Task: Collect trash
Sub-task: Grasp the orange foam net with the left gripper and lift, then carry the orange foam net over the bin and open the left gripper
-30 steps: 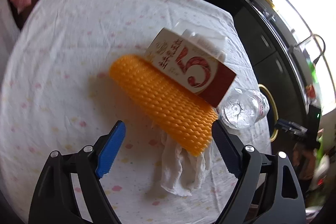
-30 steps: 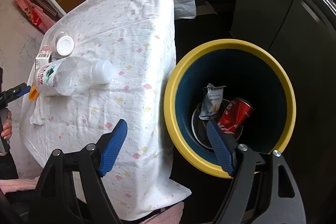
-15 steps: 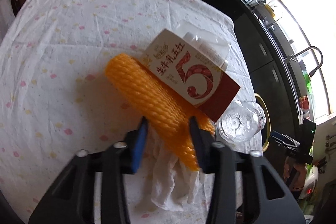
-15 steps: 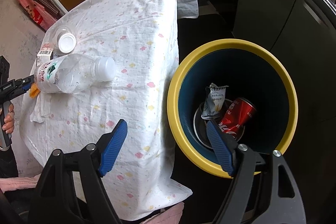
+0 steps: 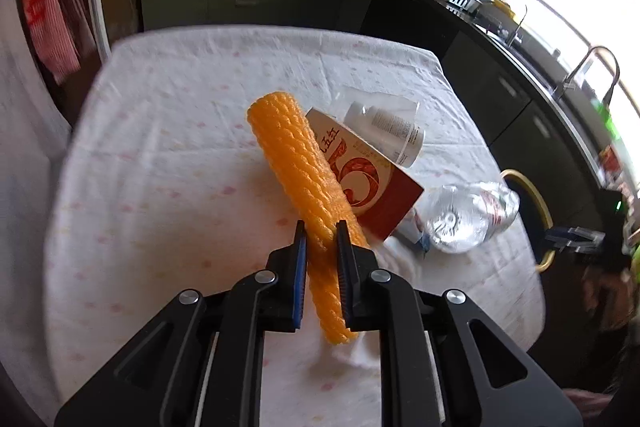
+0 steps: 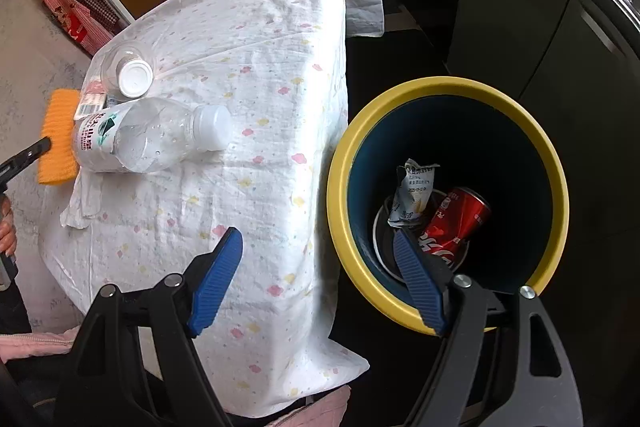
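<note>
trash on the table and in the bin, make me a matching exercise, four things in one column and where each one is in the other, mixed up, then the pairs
Things
1. orange foam net
2. red can
3. clear water bottle
4. white tissue

Places
A. lying on its side on the tablecloth, cap on
B. inside the yellow-rimmed bin
C. crumpled near the table edge, partly under the bottle
D. between the closing jaws of the left gripper

Pairs: 1-D, 2-B, 3-A, 4-C
</note>
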The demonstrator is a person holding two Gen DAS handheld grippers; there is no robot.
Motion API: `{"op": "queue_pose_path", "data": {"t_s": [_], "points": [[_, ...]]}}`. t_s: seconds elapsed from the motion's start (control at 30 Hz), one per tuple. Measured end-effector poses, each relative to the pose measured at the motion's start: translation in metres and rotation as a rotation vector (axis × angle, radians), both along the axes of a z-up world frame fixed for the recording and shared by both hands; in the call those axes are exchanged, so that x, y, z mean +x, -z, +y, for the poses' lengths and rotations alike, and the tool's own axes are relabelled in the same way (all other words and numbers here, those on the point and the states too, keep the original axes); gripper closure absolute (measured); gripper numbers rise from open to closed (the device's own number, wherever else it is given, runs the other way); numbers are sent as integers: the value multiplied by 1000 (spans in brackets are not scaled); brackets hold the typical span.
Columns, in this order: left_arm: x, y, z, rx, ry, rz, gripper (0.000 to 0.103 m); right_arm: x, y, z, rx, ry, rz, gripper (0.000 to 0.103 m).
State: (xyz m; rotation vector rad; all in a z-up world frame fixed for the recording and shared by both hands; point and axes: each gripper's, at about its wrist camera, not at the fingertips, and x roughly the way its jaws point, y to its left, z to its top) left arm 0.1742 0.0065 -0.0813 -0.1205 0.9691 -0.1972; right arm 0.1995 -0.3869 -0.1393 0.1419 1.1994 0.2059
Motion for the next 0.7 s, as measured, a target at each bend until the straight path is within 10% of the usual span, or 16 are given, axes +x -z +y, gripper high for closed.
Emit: {"op": "queue_pose_path", "data": {"t_s": [0.3, 0.7], "points": [[-57, -56, -48, 196, 127, -242, 89, -9, -8, -8, 6, 32, -31, 29], [-42, -62, -213, 136, 489, -300, 88, -50, -16, -59, -5, 156, -75, 29]]}}
